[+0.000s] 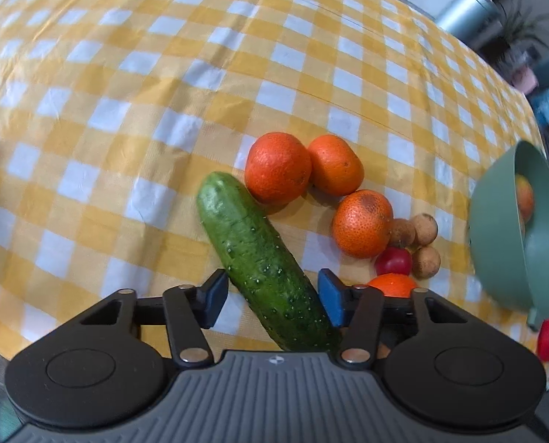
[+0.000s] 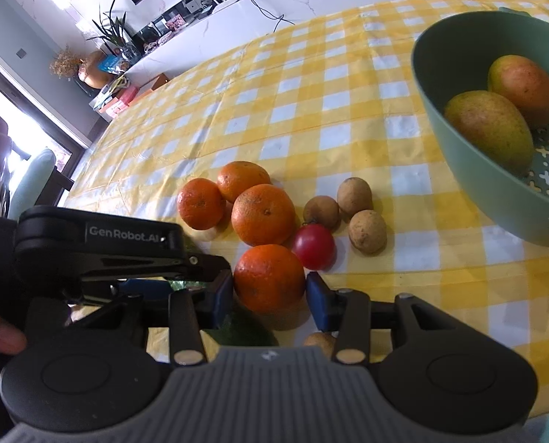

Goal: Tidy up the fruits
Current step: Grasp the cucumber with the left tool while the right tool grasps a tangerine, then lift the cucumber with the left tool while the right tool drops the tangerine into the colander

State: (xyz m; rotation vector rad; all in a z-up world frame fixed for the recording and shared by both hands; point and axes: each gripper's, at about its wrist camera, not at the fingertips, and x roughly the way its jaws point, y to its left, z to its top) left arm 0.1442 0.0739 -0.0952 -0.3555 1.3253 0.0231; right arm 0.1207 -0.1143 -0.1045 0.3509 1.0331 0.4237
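Gripping an orange [image 2: 269, 278] in the right gripper [image 2: 269, 295], while the left gripper [image 1: 272, 297] straddles the cucumber [image 1: 263, 262].
Right pads press the orange's sides; it probably goes up next into the green bowl [image 2: 459, 147], beside two mangoes. Left jaws flank the cucumber; contact unclear. On the cloth: four oranges, one tomato [image 2: 314, 246], at least three brown fruits.
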